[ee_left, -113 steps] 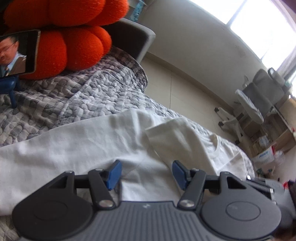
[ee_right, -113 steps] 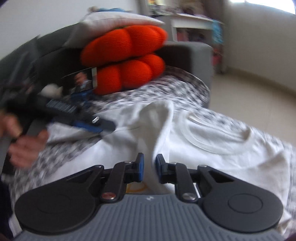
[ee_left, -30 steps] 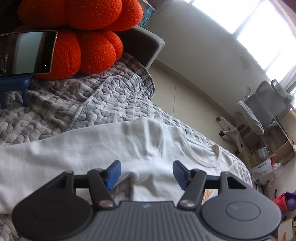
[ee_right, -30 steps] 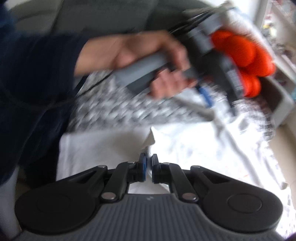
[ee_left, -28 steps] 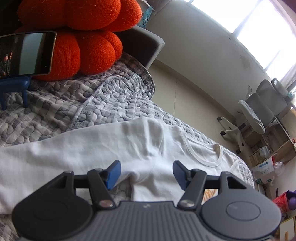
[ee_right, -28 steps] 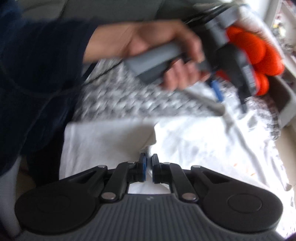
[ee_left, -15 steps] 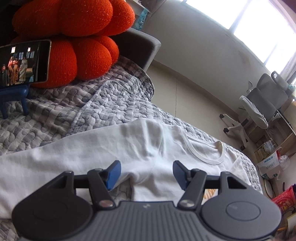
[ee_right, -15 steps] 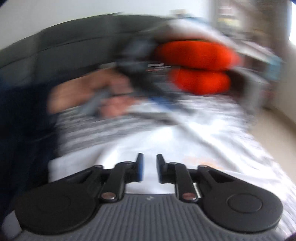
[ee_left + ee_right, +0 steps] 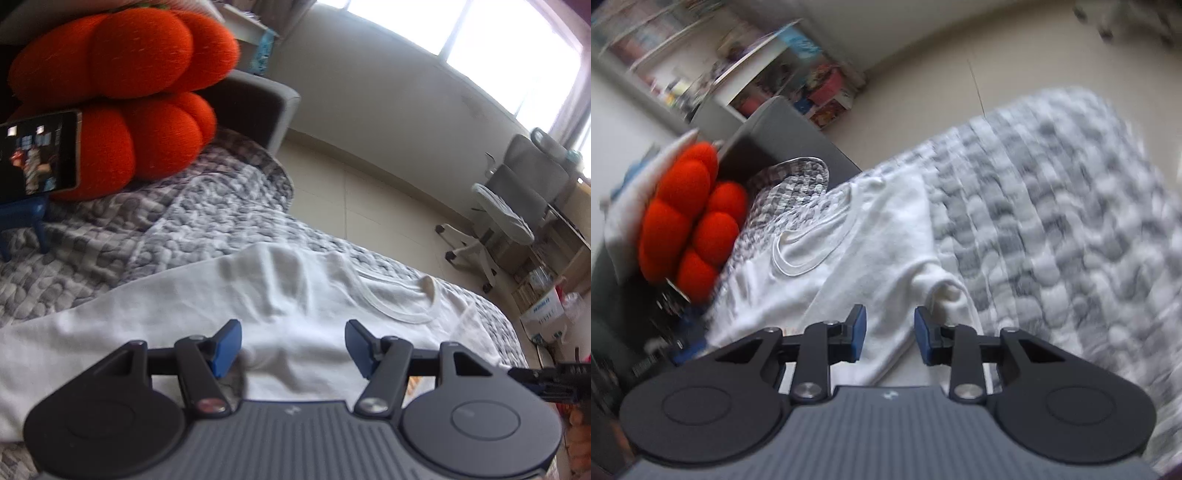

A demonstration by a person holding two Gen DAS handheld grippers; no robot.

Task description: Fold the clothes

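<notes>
— On grey quilted blanket (image 9: 207, 221): white T-shirt (image 9: 192, 306) lying spread out, neckline (image 9: 399, 302) facing up, cloth rumpling into soft ridges near the shoulder.

— Same from right wrist view: white T-shirt (image 9: 871, 254) lying flat across blanket (image 9: 1052, 229), collar ring pointing toward the cushions, one sleeve bunching into a fold just ahead of the fingers. Frame blurring; fine detail not readable.

— Left gripper (image 9: 293, 347): hovering low over the shirt's middle, blue pads (image 9: 225, 347) standing wide apart, gripping nothing.

— Right gripper (image 9: 889, 334): also spread, blue pads (image 9: 857, 334) parted with shirt cloth showing through the gap; touching the cloth or not, cannot tell.

— Moving outward, left wrist view: orange lobed cushion (image 9: 122, 96) sitting at the blanket's far end against a grey sofa arm (image 9: 258, 103). Phone (image 9: 37, 155) leaning against the cushion on a blue stand (image 9: 26, 221), screen lit.

— Farther off: pale floor (image 9: 369, 199), grey office chair (image 9: 517, 199) near bright windows (image 9: 498, 48). Right wrist view showing shelving (image 9: 768, 62) with coloured items, too smeared for naming.
</notes>
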